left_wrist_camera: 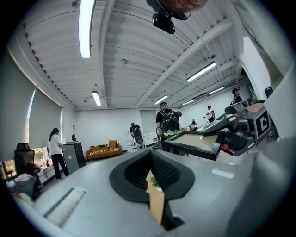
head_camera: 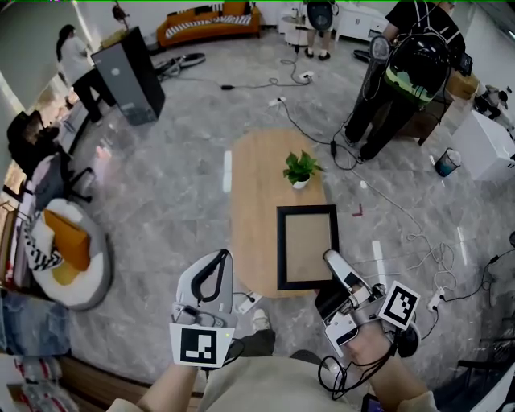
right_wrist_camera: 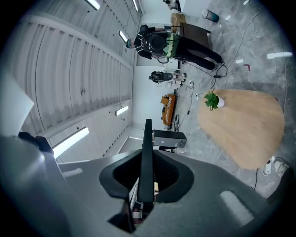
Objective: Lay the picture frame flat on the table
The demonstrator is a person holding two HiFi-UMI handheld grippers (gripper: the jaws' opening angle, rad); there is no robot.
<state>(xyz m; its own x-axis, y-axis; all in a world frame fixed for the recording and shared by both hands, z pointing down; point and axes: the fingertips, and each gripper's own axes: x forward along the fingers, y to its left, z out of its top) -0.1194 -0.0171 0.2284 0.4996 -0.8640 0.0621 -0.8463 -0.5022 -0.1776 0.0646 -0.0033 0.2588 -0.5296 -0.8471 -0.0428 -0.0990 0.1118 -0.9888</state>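
Right tool (head_camera: 336,269) grips picture frame (head_camera: 306,245) over table (head_camera: 253,177); left tool (head_camera: 217,261) clenched, empty

Busy room on a grey marble floor (head_camera: 173,201)

A small potted plant (head_camera: 301,169) stands in a white pot. An orange sofa (head_camera: 209,24) sits against the far wall. Left of it, a tall black cabinet (head_camera: 129,76) stands next to a person in a white top (head_camera: 76,60). On the right stands a person with a black backpack (head_camera: 418,60), and a teal cup (head_camera: 447,162) is nearby. Cables (head_camera: 308,131) trail across the floor. A round seat (head_camera: 80,278) at the left holds an orange cushion (head_camera: 68,239). Strip lights (left_wrist_camera: 86,28) line the ribbed ceiling.
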